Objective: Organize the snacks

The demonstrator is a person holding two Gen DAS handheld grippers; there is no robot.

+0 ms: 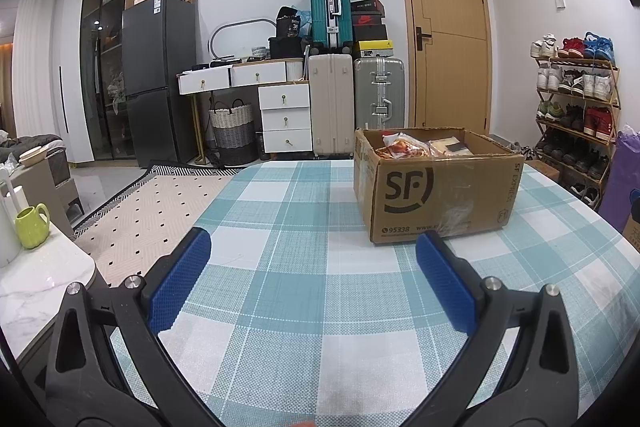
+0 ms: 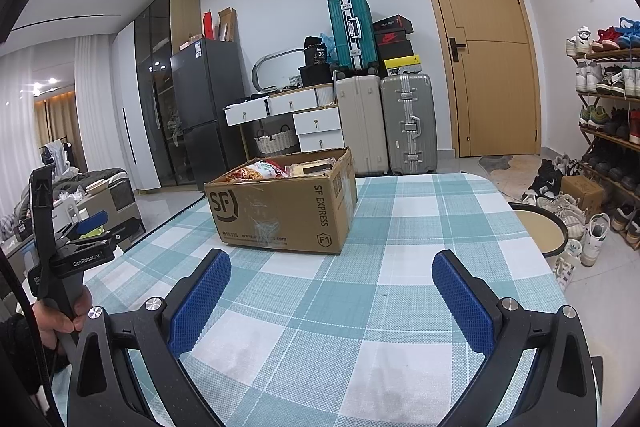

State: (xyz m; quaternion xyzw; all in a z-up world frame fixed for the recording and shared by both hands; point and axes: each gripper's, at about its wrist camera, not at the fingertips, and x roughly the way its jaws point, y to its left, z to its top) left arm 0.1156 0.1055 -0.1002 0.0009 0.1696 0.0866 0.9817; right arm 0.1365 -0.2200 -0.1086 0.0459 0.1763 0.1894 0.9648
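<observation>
An open brown cardboard box [image 1: 436, 187] with a black "SF" logo stands on the far part of the table, and the snack packets [image 2: 276, 167] lie inside it: a red and orange bag and some pale flat packs, whose labels are too small to read. In the left wrist view the box is ahead and to the right; in the right wrist view it is ahead and to the left.

The left gripper [image 1: 312, 247] has its two blue ribbed pads spread wide with nothing between them, and it is held low over the cloth, well before the box. The right gripper [image 2: 331, 267] is held the same way, with the jaws wide apart and empty, pointing past the right corner of the box. In the right wrist view the left gripper appears from the side at the left edge, and a hand [image 2: 60, 315] in a dark sleeve wraps around its black handle.

The table carries a checked cloth [image 1: 304, 267] in teal and white. Behind it stand a grey refrigerator [image 1: 160, 79], a white drawer unit [image 1: 285, 119], three suitcases [image 1: 352, 75] in beige, silver and teal, and a wooden door [image 1: 448, 31]. A wooden shoe rack [image 1: 576, 107] full of sneakers is at the right wall. A lime green mug [image 1: 32, 223] sits on a marble counter at the left.
</observation>
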